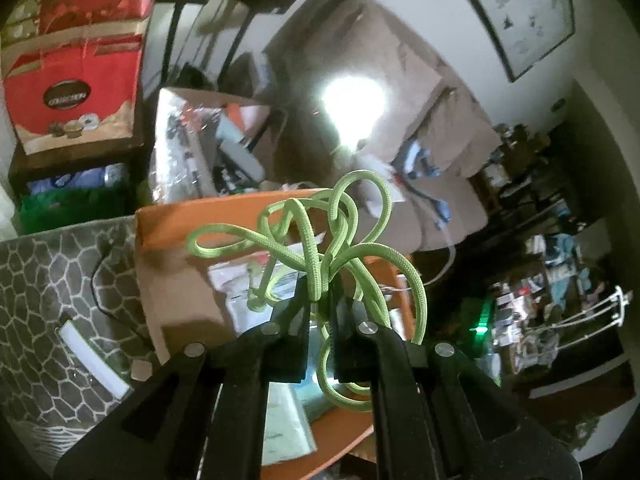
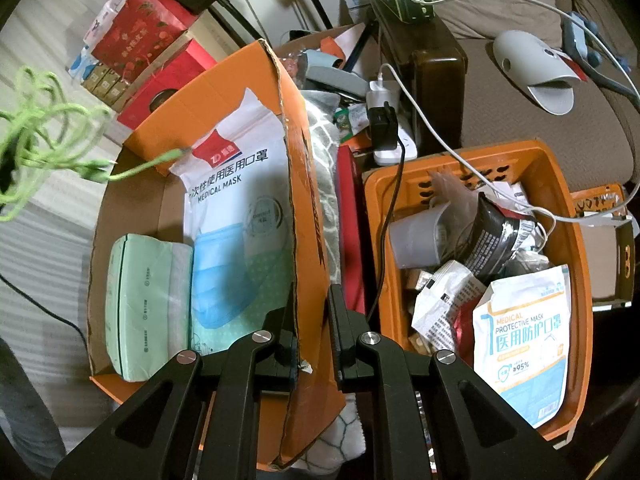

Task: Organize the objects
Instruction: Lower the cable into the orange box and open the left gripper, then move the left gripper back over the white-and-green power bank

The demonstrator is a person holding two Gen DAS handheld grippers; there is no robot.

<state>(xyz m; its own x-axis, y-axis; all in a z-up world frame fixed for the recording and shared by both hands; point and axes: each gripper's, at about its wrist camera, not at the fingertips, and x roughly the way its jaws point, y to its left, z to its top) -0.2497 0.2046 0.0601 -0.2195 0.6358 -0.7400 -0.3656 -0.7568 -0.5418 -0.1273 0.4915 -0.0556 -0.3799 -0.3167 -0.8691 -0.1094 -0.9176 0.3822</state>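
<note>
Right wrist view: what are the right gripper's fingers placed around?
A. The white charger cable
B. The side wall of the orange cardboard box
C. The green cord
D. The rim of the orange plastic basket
B. The right gripper has one finger inside and one outside the torn side wall of the orange cardboard box; the green cord is pinched in the left gripper instead.
</note>
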